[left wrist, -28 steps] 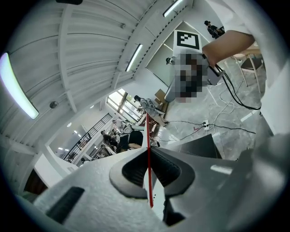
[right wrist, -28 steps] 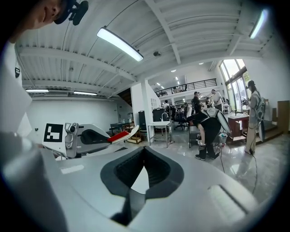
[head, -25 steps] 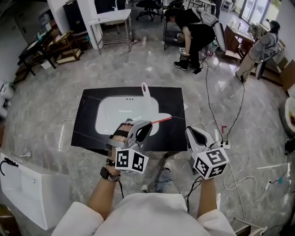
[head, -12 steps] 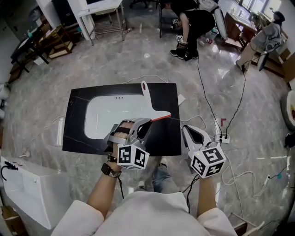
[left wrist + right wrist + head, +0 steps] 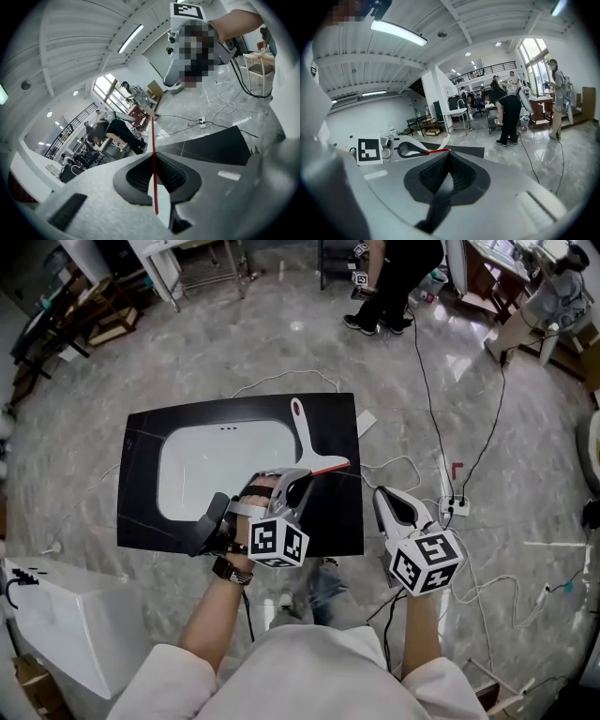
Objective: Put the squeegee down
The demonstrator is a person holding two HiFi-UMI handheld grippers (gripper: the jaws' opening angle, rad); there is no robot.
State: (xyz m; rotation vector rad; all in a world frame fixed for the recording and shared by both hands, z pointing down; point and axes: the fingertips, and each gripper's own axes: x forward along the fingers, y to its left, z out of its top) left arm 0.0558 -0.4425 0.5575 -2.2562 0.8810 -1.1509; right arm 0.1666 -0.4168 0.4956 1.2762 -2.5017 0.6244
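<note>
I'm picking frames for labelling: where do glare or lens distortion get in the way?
Head view: lights glare off the glossy floor, but the squeegee is sharp. Left gripper view: strong fisheye bending, dark corners, squeegee seen edge-on. Right gripper view: same bending, bright ceiling lamp.

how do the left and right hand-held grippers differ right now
The left hand-held gripper is shut on the squeegee, whose red edge runs between its jaws. The right hand-held gripper is shut on nothing. In the head view the left one shows over the black sink slab, and the right one over the marble floor beside it. Both have their jaws closed and point forward.
</note>
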